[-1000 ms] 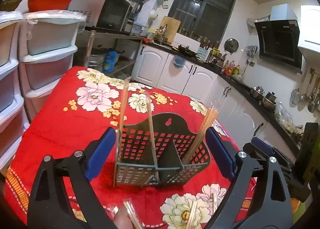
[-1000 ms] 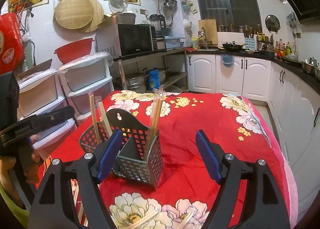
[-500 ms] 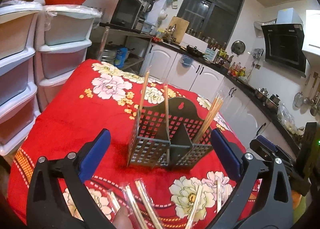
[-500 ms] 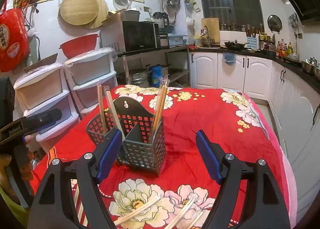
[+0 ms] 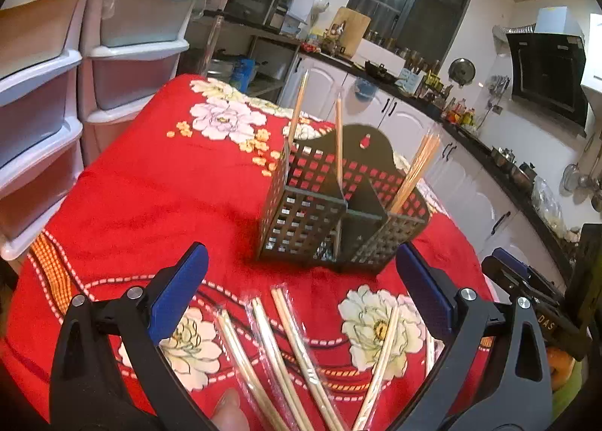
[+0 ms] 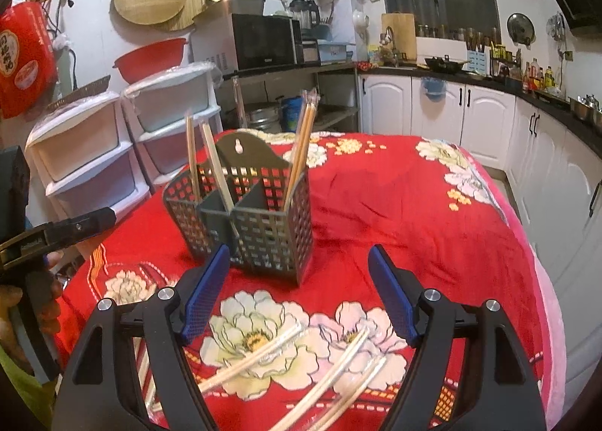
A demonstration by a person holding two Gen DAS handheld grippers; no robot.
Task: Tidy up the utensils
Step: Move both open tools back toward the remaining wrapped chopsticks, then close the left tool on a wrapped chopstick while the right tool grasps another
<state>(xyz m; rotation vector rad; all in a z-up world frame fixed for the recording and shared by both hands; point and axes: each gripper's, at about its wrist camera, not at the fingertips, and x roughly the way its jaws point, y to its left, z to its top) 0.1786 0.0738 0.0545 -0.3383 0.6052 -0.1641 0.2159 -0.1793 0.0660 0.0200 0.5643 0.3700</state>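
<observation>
A dark grey perforated utensil holder [image 5: 338, 213] [image 6: 248, 216] stands on the red floral tablecloth [image 5: 158, 198] [image 6: 395, 213]. Wrapped chopstick pairs stand in its compartments: two on the left [image 5: 297, 111], one bundle on the right [image 5: 417, 171]. Several wrapped chopstick pairs [image 5: 286, 352] [image 6: 301, 367] lie flat on the cloth in front of the holder. My left gripper [image 5: 301, 295] is open and empty above the loose chopsticks. My right gripper [image 6: 299, 295] is open and empty, short of the holder, above loose chopsticks.
White plastic drawer units [image 5: 56, 66] [image 6: 113, 145] stand at the table's left. White kitchen cabinets [image 6: 470, 119] and a counter run behind and to the right. The other gripper shows at each view's edge [image 5: 534, 292] [image 6: 56, 231].
Both grippers have drawn back from the holder and risen, so the loose chopsticks on the cloth have come into view beneath them. Both stay open.
</observation>
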